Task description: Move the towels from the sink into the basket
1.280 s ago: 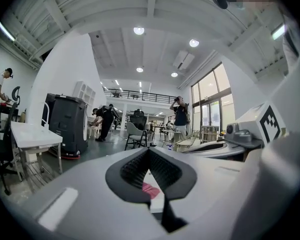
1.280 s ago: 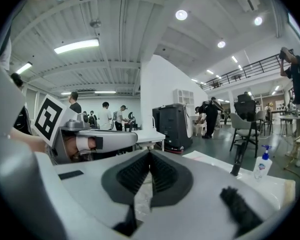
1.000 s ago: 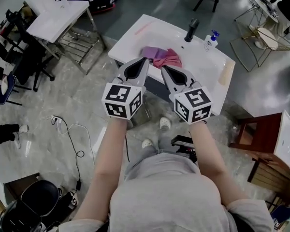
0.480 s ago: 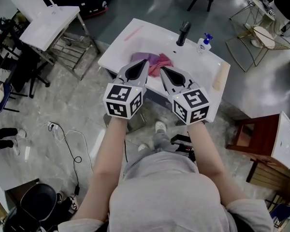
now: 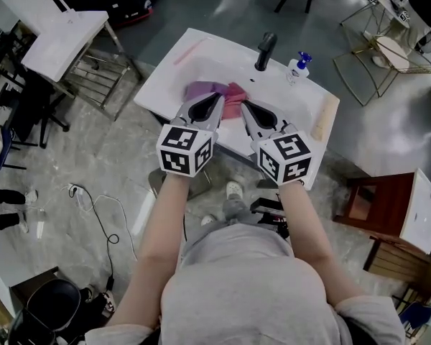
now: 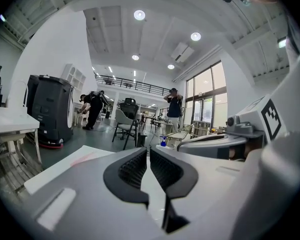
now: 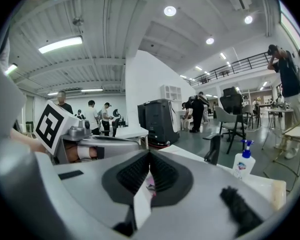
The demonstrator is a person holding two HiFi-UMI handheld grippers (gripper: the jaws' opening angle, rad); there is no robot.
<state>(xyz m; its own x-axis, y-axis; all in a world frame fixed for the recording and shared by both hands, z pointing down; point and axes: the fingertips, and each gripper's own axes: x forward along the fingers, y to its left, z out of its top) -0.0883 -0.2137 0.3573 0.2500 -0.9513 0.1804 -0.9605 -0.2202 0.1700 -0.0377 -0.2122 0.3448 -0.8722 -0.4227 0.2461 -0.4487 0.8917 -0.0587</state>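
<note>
Left gripper [image 5: 217,99]: jaws all but closed, a thin slit having just opened between the ribbed pads with nothing in it. Its tips lie over the near part of the sink [image 5: 291,99], at the purple towel [image 5: 199,90], contact not discernible. Right gripper [image 5: 245,106]: jaws closed tip to tip, a sliver of the pink towel [image 5: 234,94] showing through the gap behind the pads, grip not discernible; both towels lie bunched together in the basin. Both bare forearms extend side by side from the torso, grippers pointing away and slightly downward.
</note>
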